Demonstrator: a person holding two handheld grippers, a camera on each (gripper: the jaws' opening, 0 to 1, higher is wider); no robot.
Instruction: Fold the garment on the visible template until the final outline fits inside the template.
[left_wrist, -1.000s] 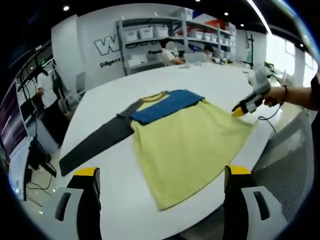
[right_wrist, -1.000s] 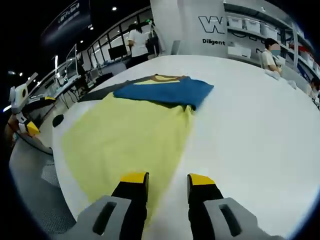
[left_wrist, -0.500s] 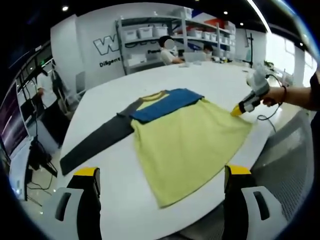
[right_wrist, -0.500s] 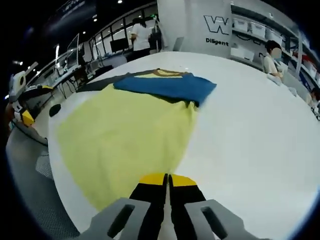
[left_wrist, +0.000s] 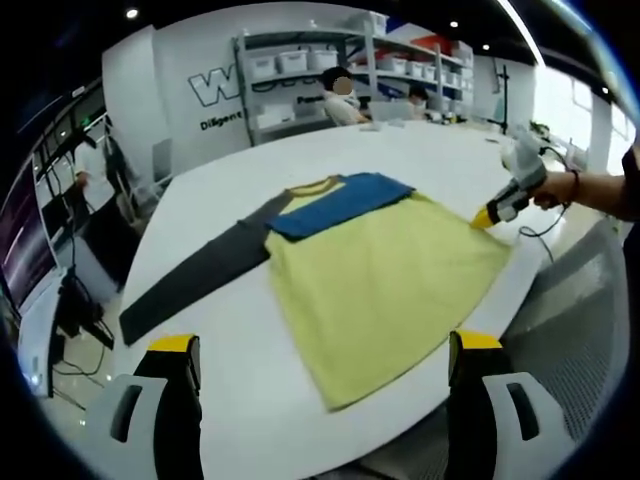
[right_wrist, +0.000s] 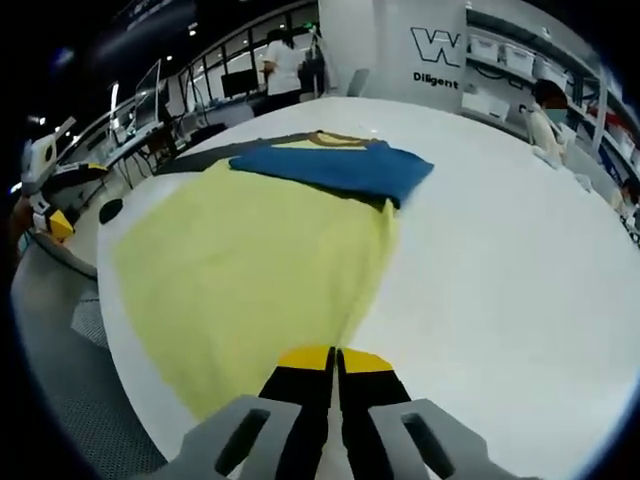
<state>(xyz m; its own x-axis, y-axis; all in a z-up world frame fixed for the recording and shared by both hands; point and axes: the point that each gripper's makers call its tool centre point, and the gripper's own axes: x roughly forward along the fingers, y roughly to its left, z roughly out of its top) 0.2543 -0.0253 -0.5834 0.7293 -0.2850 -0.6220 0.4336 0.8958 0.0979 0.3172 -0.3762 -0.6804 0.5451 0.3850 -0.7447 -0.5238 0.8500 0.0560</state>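
Garment first: it lies flat on the white tabletop, its yellow-green body spread toward the table's near curved edge, hem corner almost at the rim. One sleeve, blue, is folded across the chest just below the collar, while the other, dark grey, runs out straight toward the table's left edge. That looks like a fold half begun: one sleeve in, one sleeve waiting. I can make out no template outline on the tabletop, so I cannot tell how the cloth sits against it.

My right gripper has its yellow-tipped jaws pressed together at the side edge of the yellow body, low near the hem, and I judge they have pinched that edge, since the cloth runs right up into the tips. Holding there lets me lift and carry the side inward. My left gripper hangs off the table's near edge with jaws wide apart and nothing between them, placed, I think, to go for the grey sleeve or the hem.

The fabric looks like soft, matte knit, thin enough to lie with few wrinkles; it should drape and slide easily on the smooth, glossy top, which has a rounded outline.
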